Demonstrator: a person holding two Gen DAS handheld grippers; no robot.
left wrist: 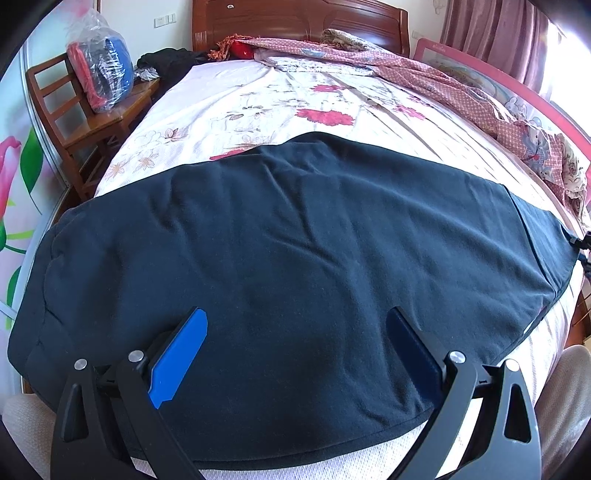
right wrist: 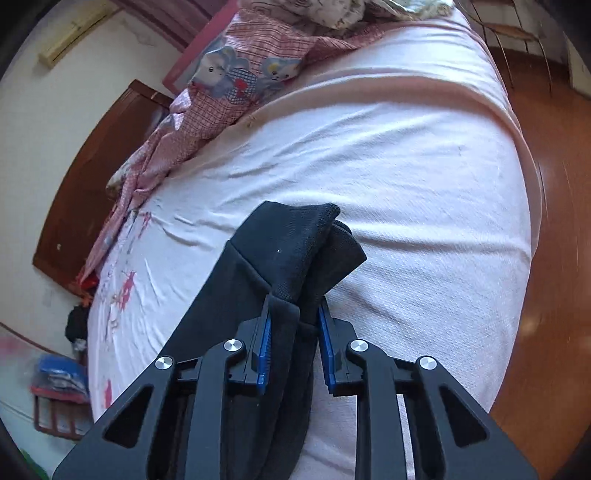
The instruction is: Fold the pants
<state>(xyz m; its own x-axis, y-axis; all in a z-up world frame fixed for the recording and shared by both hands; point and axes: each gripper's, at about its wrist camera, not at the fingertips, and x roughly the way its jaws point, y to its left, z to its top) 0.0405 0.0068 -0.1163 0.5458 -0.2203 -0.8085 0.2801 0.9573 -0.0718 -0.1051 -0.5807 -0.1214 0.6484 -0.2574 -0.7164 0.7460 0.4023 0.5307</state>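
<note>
- The pants (left wrist: 295, 258), dark and soft, lay spread flat across the near part of the bed (left wrist: 258, 99), reaching almost from its left edge to its right edge.
- The left tongs (left wrist: 295, 332) hung over the near edge of the pants with their blue pads wide apart, gripping nothing.
- The right tongs (right wrist: 293, 321) were clamped on a bunched end of the pants (right wrist: 288, 254), the ribbed band folding over just beyond the pads and lifted a little off the sheet (right wrist: 406, 177).
- The bed wore a pale sheet printed with red and brown flowers; a wooden headboard (left wrist: 295, 22) stood at its far end.
- A pink checked quilt (left wrist: 424, 74) lay rumpled along the right edge and far corner of the bed.
- Beside the bed's left edge stood a wooden chair (left wrist: 74, 122) carrying a clear plastic bag (left wrist: 99, 62) of red and blue things.
- Some dark clothing (left wrist: 166, 62) lay heaped near the far left corner.
- A pink curtain (left wrist: 491, 37) hung at the far right, and a brown wooden floor (right wrist: 546, 221) showed past the foot of the bed.
</note>
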